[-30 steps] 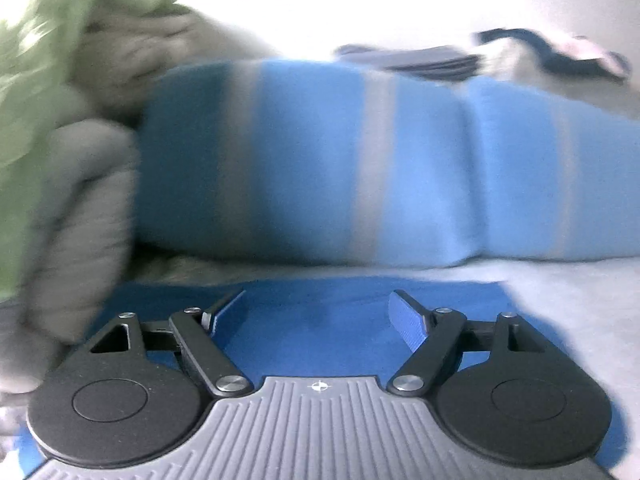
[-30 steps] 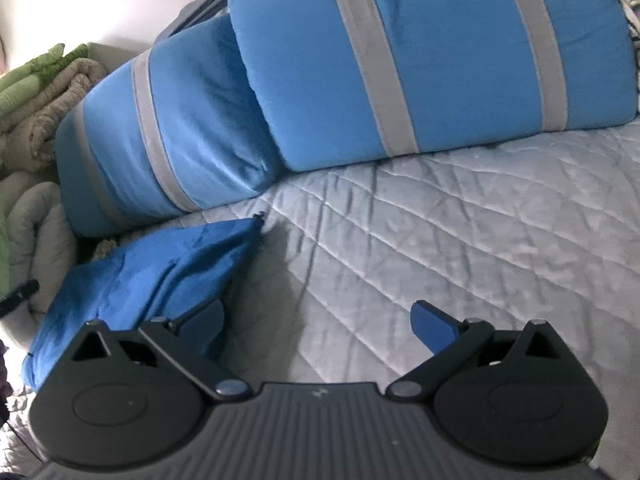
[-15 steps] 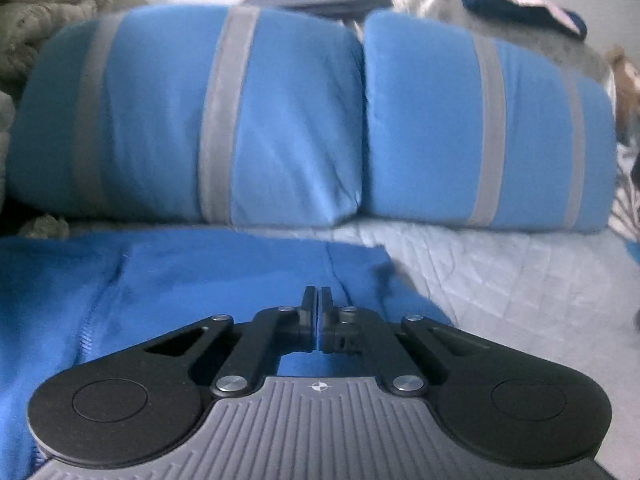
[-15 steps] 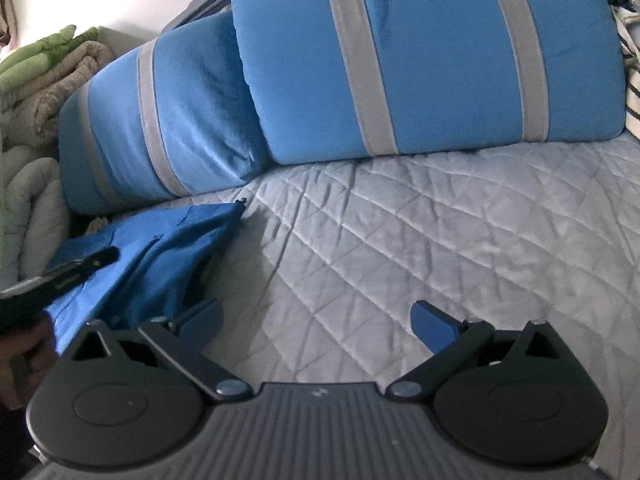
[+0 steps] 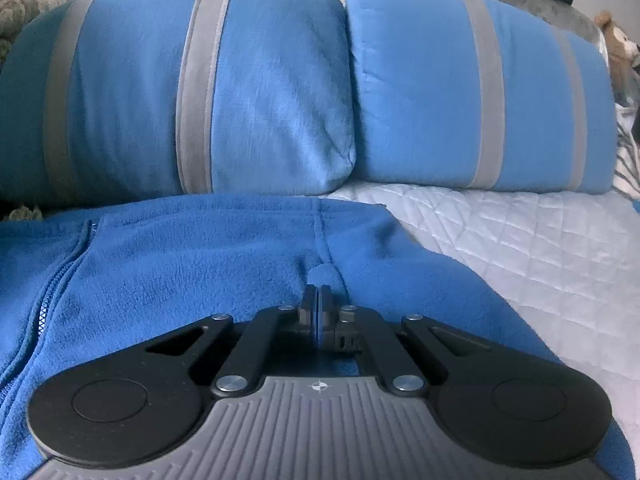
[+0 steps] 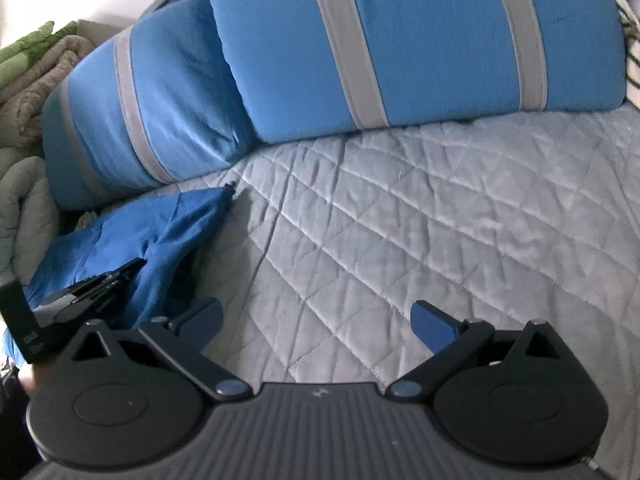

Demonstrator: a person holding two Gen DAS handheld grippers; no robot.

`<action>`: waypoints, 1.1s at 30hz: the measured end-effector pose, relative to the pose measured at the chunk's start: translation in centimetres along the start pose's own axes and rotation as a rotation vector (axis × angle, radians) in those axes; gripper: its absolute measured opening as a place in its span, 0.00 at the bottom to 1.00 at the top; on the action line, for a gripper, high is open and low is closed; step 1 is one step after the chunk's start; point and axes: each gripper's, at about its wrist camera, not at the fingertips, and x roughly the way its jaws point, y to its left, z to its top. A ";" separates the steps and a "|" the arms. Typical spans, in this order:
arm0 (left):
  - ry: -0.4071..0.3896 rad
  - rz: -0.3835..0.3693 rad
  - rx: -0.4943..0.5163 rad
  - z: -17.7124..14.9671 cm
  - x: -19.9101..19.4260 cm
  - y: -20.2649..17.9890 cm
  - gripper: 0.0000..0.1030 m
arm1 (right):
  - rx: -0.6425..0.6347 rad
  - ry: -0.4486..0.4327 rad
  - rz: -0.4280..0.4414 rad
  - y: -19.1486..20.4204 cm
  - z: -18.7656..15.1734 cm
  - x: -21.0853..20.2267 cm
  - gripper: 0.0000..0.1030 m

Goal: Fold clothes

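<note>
Only left wrist view shows fleece's zipper (image 5: 48,292).

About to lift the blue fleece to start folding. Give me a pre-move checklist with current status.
1. Left gripper shut on fleece: ok, a pinch of fabric sits between the fingers.
2. Right gripper open and empty: ok.
3. Quilt ahead of right gripper bare: ok.
4. Zipper fully closed: cannot tell.
5. Fleece flat: not ok, it lies bunched beside the pillows.
</note>
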 end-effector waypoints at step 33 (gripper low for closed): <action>-0.004 -0.009 0.023 -5.6 -17.0 -10.4 1.00 | -0.098 0.028 -0.131 0.0 -4.2 1.2 1.00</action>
